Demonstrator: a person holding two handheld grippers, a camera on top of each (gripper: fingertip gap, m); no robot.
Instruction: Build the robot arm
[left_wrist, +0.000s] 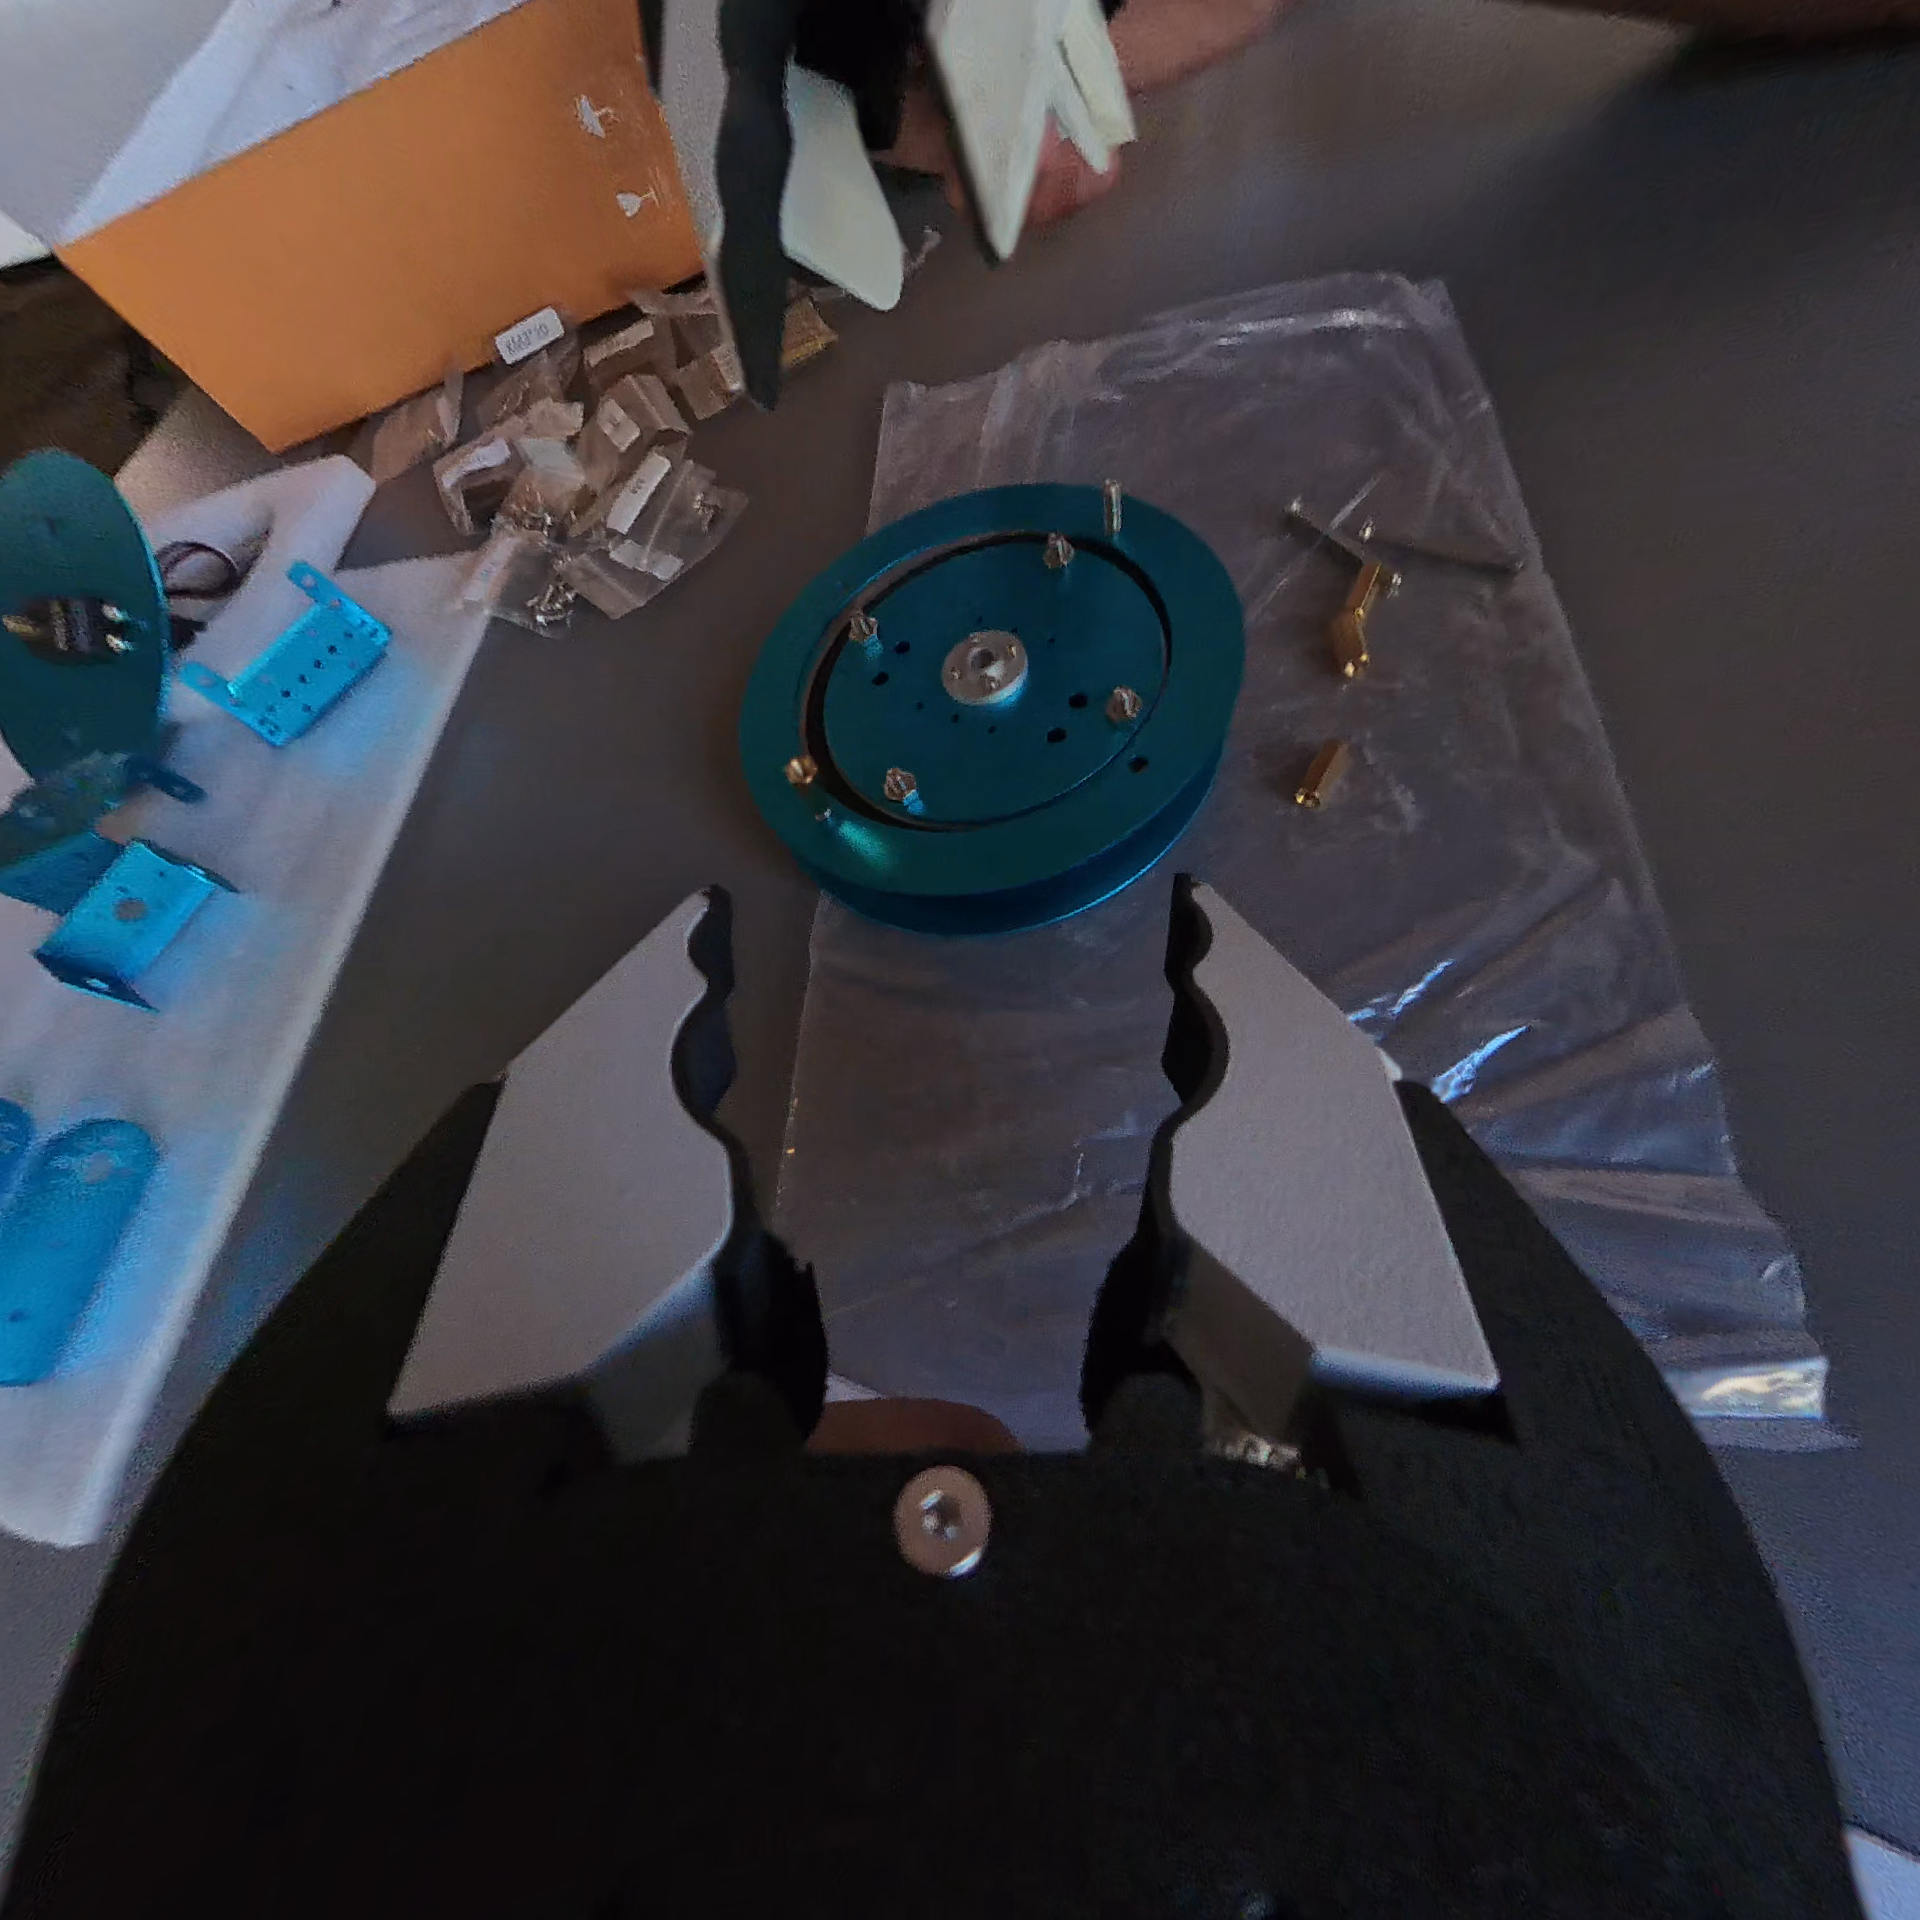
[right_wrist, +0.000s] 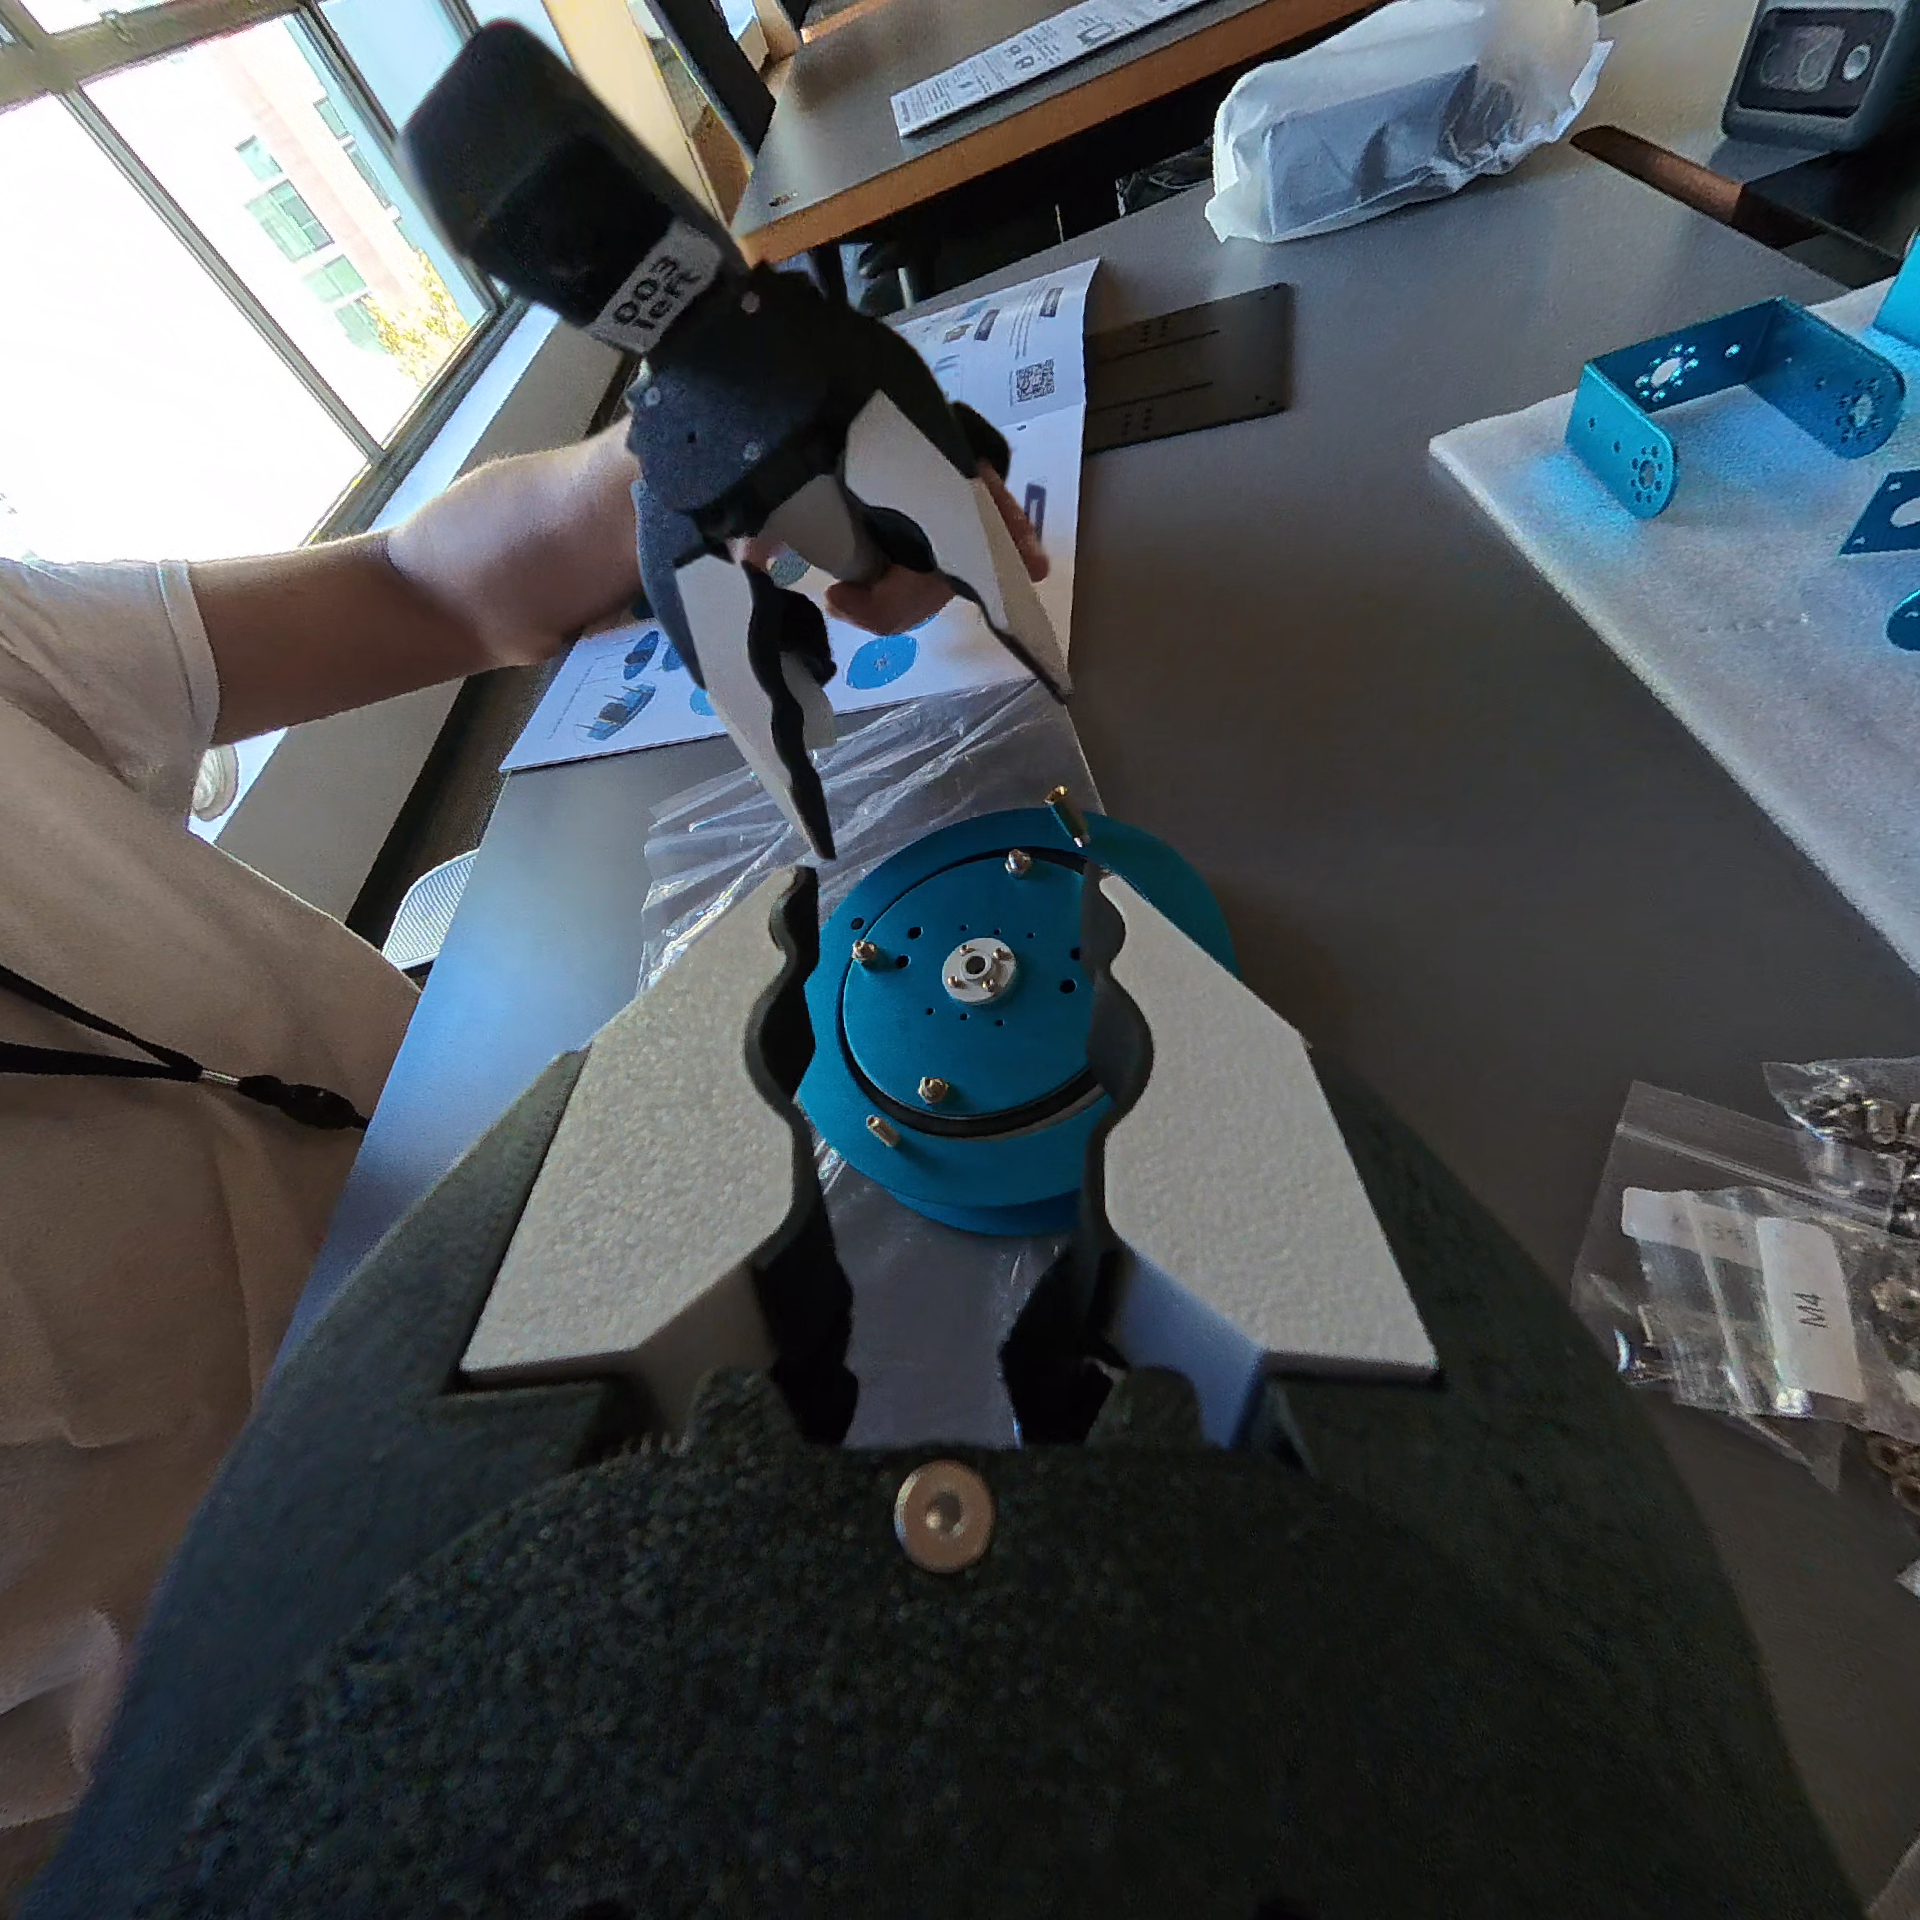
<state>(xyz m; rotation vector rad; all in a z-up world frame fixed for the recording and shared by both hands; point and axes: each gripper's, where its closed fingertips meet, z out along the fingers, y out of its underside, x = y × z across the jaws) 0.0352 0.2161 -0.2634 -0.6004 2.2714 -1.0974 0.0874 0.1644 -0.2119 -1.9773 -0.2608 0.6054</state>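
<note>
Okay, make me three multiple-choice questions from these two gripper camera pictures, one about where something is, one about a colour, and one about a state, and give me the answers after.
1. What does the round turntable disc rest on?
A. a clear plastic sheet
B. the orange box
C. the white foam pad

2. What colour are the loose standoffs lying right of the disc?
A. blue
B. brass gold
C. black

3. How does the left gripper stand?
A. shut on the disc
C. shut on a standoff
B. open and empty

Answers:
1. A, crinkled clear film lies under the disc on the grey table.
2. B, they gleam yellow against the film.
3. B, its fingers are spread, with only the sheet and the disc's near edge showing between them.
</note>
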